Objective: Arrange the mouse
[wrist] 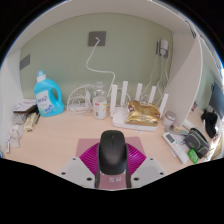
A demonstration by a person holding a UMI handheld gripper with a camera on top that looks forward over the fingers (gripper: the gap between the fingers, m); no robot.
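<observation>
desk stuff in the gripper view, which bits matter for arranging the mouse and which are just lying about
For the job: mouse, between the fingers of the hand-held gripper; desk.

Lying about: blue detergent bottle, glass jar, white router, gold packet.

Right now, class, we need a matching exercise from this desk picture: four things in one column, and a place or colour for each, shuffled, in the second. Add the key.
Things:
1. mouse
2. detergent bottle
3. router
4. wall socket

Places or colours:
A. white, with upright antennas, at the back of the desk
B. black, between the fingers of the gripper
C. grey, on the wall above the desk
D. blue, with a white cap, beside the wall

Pairs: 1-B, 2-D, 3-A, 4-C
</observation>
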